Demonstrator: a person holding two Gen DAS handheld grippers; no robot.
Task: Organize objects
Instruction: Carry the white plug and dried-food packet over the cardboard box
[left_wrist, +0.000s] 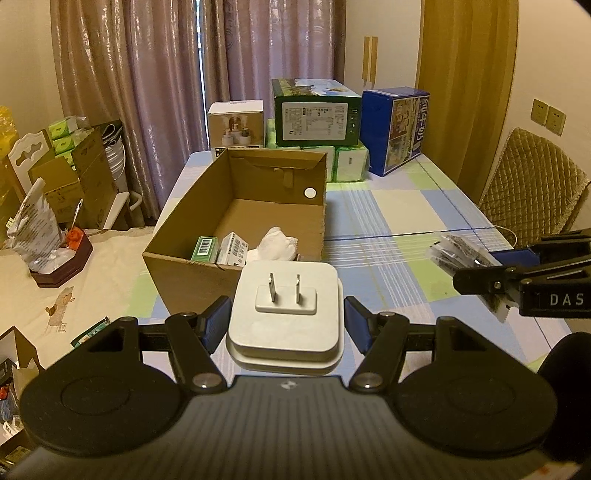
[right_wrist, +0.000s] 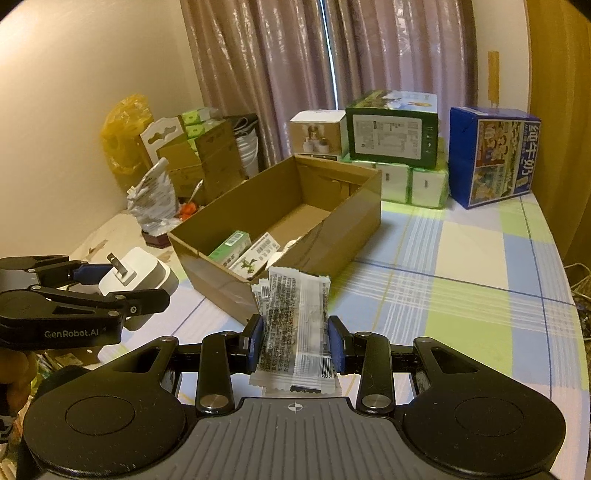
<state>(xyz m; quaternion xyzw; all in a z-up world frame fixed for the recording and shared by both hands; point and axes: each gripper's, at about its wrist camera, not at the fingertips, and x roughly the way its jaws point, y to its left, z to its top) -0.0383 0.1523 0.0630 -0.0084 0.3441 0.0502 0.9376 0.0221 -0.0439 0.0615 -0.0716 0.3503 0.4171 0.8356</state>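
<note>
My left gripper (left_wrist: 284, 323) is shut on a white plug adapter (left_wrist: 286, 310) with its two metal prongs facing forward, held just before the near wall of an open cardboard box (left_wrist: 207, 269). In the right wrist view the same adapter (right_wrist: 138, 275) shows at the left, in the left gripper (right_wrist: 122, 291). My right gripper (right_wrist: 295, 341) is shut on clear printed snack packets (right_wrist: 295, 314), held near the box (right_wrist: 325, 206) and its front corner. From the left wrist view the packets (left_wrist: 461, 253) hang at the right edge. Inside the box lie a green carton (left_wrist: 205, 249), a white carton (left_wrist: 232, 253) and crumpled white tissue (left_wrist: 277, 242).
The table wears a checked blue, green and white cloth (left_wrist: 399, 236). At its far end stand a green box (left_wrist: 316, 112), a blue milk carton box (left_wrist: 397, 129), a small white box (left_wrist: 236, 123) and tissue packs (left_wrist: 351, 162). A padded chair (left_wrist: 532, 184) is on the right; clutter fills the left side.
</note>
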